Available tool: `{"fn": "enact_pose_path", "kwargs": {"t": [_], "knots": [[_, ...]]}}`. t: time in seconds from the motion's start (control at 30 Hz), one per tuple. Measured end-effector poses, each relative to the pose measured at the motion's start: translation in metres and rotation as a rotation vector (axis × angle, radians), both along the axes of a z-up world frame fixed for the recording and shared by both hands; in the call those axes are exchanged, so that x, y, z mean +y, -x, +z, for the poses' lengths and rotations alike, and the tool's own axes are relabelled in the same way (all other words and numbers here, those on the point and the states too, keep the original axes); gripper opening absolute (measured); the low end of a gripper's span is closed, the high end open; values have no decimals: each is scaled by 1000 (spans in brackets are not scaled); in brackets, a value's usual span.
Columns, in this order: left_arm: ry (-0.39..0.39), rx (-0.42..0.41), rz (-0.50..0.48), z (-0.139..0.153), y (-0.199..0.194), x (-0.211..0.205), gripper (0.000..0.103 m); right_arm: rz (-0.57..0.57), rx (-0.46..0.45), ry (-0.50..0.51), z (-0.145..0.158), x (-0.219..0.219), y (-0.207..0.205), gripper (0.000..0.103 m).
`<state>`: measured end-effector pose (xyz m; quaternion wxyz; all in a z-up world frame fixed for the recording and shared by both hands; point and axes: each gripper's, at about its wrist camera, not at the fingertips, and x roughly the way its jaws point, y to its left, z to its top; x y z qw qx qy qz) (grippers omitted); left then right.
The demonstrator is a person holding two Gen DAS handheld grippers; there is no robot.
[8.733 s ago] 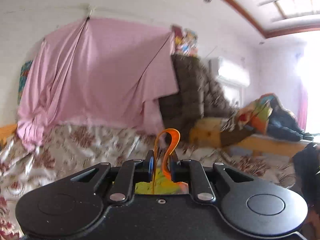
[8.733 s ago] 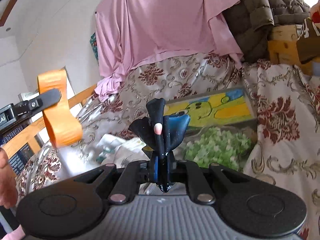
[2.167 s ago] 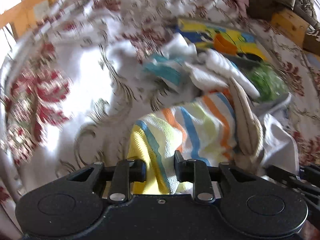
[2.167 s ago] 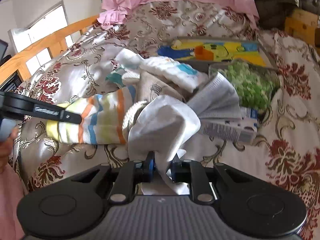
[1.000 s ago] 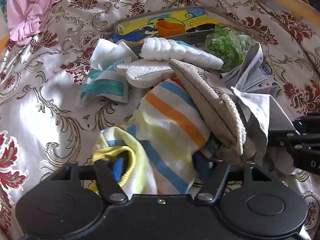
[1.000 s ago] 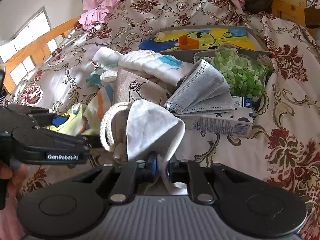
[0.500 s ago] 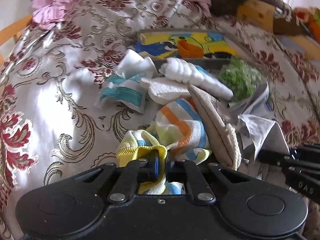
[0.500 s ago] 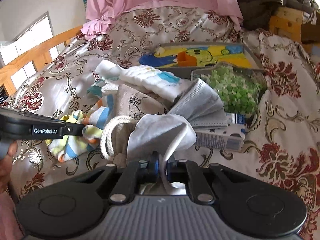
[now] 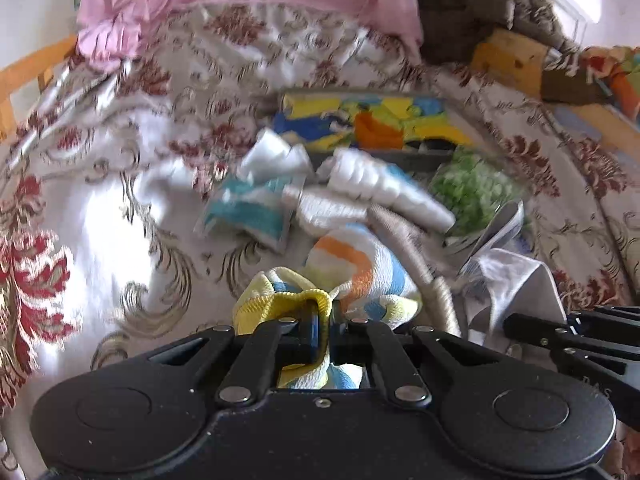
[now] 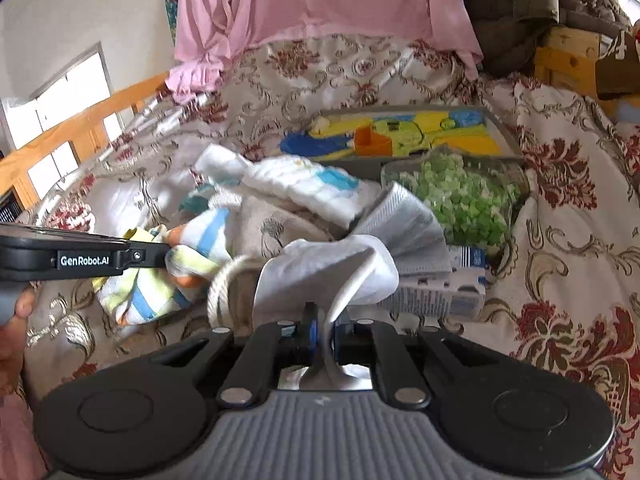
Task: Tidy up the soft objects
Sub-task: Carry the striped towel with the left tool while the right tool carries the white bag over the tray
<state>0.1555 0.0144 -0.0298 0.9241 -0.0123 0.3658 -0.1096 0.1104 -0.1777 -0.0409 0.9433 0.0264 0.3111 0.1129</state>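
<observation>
Soft things lay in a heap on the flowery bedspread (image 10: pixel 560 184), and we had two of them pinched already. Our left gripper (image 9: pixel 325 330) was squeezed tight on the yellow edge of the striped cloth (image 9: pixel 360 268), near the front of the heap, and our right gripper (image 10: pixel 326 334) was squeezed tight on the white cloth (image 10: pixel 332 272), which puffed up just past the fingers. We think both cloths were light and floppy — they would bend, sag and stretch, not break. A floppy thing slips out if we only nip one thin layer, so we judged it best to hold a thick, bunched bit at the hem, as the left gripper did. The striped cloth was tucked partly under a tan bag (image 10: pixel 276 224) with a rope loop (image 10: pixel 224 280), so a pull might drag that along too. Behind the heap sat a bright picture tray (image 10: pixel 404 132) with an orange piece (image 10: pixel 370 140) in it, and a bag of green bits (image 10: pixel 464 192). The right view showed things the left one did not — the left gripper from the side with the striped cloth hanging off its tip, a bit of a hand (image 10: pixel 12 320), and a grey face mask (image 10: pixel 404 224) on a small box (image 10: pixel 440 292). The left view was blurry, but it showed the teal and white cloth (image 9: pixel 248 212) better.
</observation>
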Motion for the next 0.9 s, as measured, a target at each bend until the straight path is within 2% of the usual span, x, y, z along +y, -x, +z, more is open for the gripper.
{"fn": "enact_pose_path", "kwargs": {"t": [0.13,0.33,0.53,0.9], "knots": [[-49,-115,-32,10,11,-9,4,9,-72,18,7,3,7,8],[-61,-243,-58,23,25,-14,4,29,-174,47,18,10,17,8],[-52,-345,-78,34,38,-17,4,12,-221,40,23,6,21,8],[-31,-374,-91,38,43,-17,4,11,-242,34,23,5,23,8]]}}
